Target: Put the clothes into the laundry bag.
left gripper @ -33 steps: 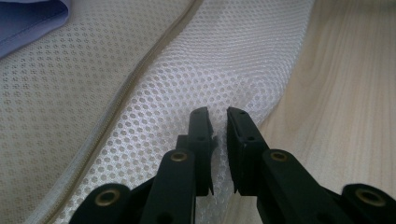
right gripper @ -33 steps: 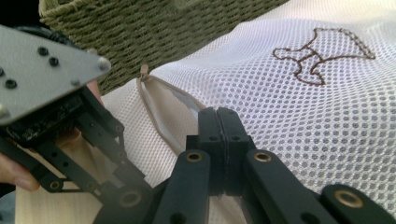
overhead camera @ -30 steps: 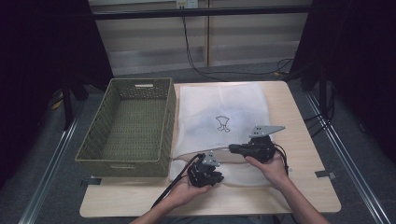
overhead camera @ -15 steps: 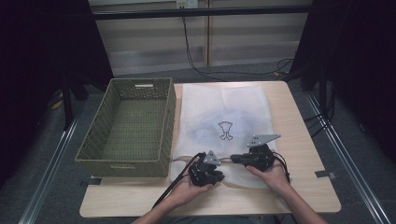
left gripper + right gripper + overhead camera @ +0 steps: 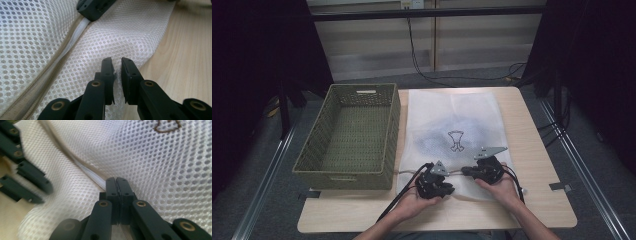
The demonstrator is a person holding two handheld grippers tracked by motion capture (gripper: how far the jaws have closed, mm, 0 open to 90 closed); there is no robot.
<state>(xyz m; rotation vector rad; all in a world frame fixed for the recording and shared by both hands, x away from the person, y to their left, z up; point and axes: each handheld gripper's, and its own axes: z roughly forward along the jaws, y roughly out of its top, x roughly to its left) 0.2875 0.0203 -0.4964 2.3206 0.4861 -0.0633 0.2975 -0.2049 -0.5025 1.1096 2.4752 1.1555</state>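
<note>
A white mesh bag [image 5: 452, 112] with a small dark emblem [image 5: 455, 140] lies flat on the table, its zipper [image 5: 66, 51] running along the near edge. My left gripper [image 5: 447, 176] pinches the mesh near the bag's near corner; in the left gripper view its jaws [image 5: 117, 63] stand almost together with fabric between them. Just to its right, my right gripper [image 5: 466, 172] points left with its jaws [image 5: 116, 181] pressed together on the zipper line [image 5: 87, 171]. The two grippers' tips are close together, and each shows in the other's view.
A green woven basket [image 5: 392, 125] stands to the left of the bag, touching its edge. Bare wooden table [image 5: 537, 150] lies to the right and along the near edge. Cables trail from both grippers toward the person.
My right gripper has come down and nearer the table's front edge, and the bag's near edge has sunk flat with it. The left gripper has stayed put.
</note>
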